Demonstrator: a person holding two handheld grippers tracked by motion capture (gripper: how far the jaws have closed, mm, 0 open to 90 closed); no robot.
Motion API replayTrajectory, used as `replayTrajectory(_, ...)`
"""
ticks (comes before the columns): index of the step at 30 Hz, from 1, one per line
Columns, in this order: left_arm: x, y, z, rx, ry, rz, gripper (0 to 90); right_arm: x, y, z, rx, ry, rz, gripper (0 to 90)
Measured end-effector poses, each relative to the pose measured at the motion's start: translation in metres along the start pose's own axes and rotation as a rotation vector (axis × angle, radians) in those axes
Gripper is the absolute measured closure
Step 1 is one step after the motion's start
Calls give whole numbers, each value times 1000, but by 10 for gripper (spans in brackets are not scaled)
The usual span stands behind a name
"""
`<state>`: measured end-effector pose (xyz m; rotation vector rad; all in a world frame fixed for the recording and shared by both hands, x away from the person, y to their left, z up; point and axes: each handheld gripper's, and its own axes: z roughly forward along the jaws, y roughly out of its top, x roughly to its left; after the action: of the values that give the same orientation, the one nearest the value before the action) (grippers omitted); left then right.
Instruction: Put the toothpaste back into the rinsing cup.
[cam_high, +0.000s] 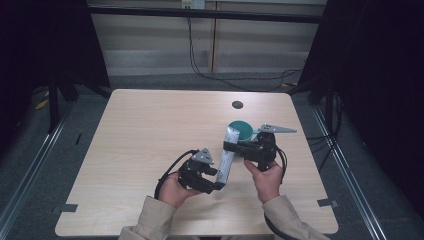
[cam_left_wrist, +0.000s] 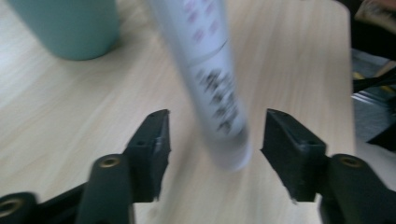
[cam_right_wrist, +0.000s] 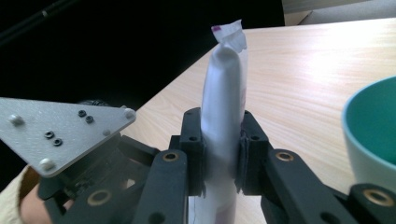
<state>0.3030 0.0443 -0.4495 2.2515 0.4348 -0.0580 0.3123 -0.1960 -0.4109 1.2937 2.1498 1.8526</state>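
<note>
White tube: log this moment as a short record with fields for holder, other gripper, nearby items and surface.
object: white tube with printed text, crimped end up
holder: right gripper, pads pressed on the tube's sides
other gripper: left gripper, open, tube's lower end between its pads without touching
nearby: teal cup, just beyond the tube
surface: light wooden table
</note>
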Motion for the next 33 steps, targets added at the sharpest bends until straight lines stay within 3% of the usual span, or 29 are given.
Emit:
replayTrajectory(3, 4, -5, -9, -9, 23, 7, 295, -2, 5, -7, -6, -7, -11, 764)
replayTrajectory(13, 26, -41, -36, 13, 100, -49, 225, -7, 18, -20, -20, -41, -37, 764)
replayTrajectory(20, 32, -64, -42, 17, 143, -60, 196, -6, 26, -23, -23, -52, -51, 765)
replayTrajectory(24, 35, -77, -44, 5, 156, -92, 186, -6, 31, -24, -22, -59, -65, 765)
replayTrajectory(26, 36, -81, -46, 9, 178, -96, 186, -6, 34, -25, -25, -61, -65, 765)
replayTrajectory(33, 41, -93, -48, -2, 194, -113, 181, -3, 46, -28, -36, -71, -94, 764)
